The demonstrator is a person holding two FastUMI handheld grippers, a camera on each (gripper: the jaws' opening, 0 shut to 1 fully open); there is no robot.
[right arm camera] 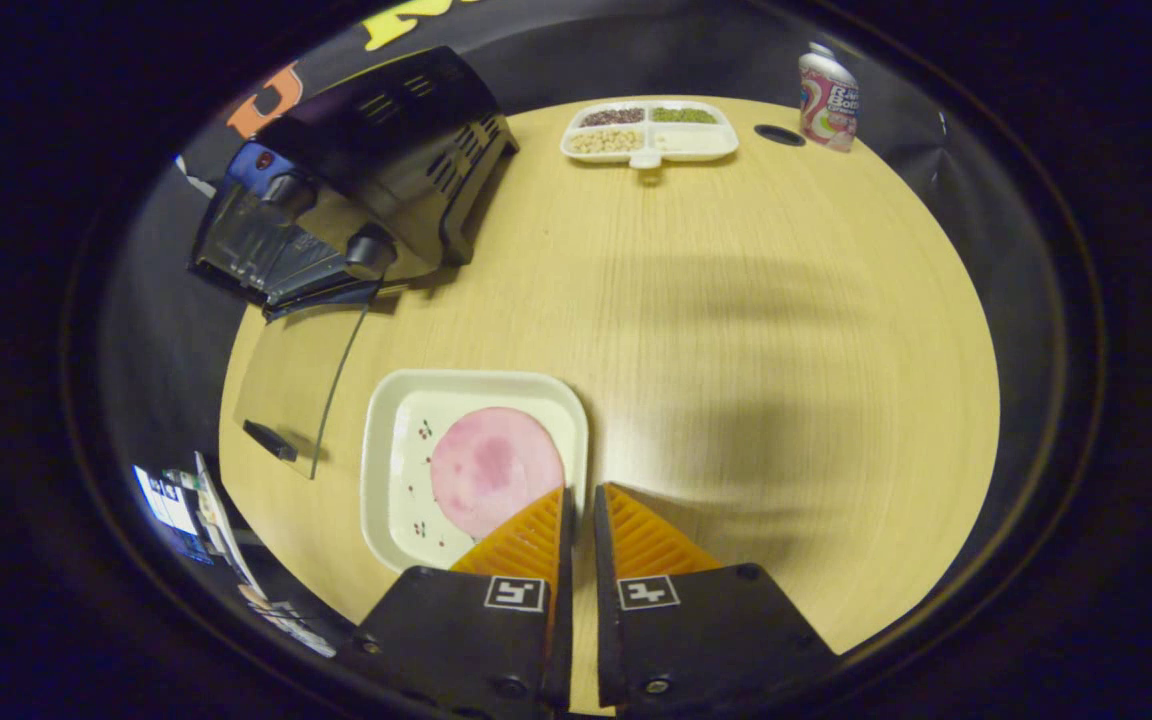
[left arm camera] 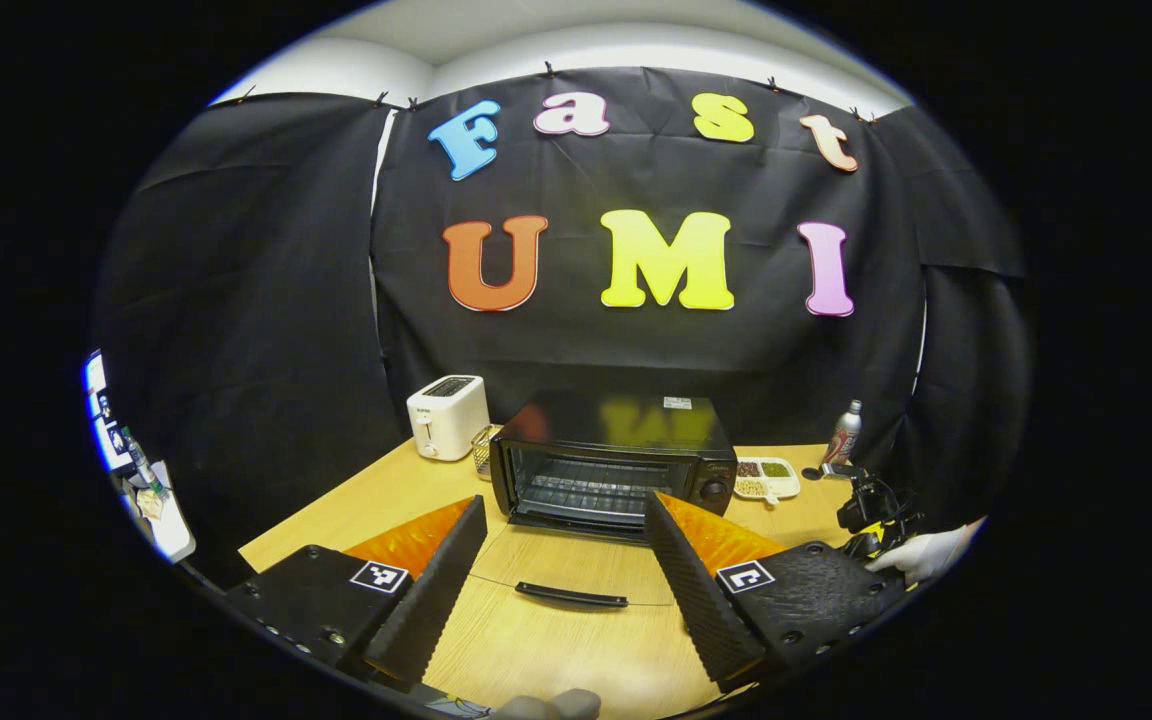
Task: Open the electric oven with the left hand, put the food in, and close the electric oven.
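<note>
The black electric oven (left arm camera: 616, 460) stands at the back of the table with its glass door (left arm camera: 576, 570) folded down flat, handle (left arm camera: 571, 596) toward me, and its wire rack bare. My left gripper (left arm camera: 566, 505) hovers open in front of the door, holding nothing. In the right gripper view the oven (right arm camera: 366, 170) is at upper left. A round pink slice of ham (right arm camera: 496, 470) lies on a white square plate (right arm camera: 381, 450) on the table. My right gripper (right arm camera: 581, 492) is shut on the plate's right rim, one finger over the plate and the other outside it.
A white toaster (left arm camera: 448, 415) stands left of the oven. A divided dish of beans (right arm camera: 648, 128) and a bottle (right arm camera: 828, 95) sit at the back right. A gloved hand (left arm camera: 921, 555) holds the right gripper at the table's right edge. Bare wooden tabletop (right arm camera: 736, 330) lies right of the plate.
</note>
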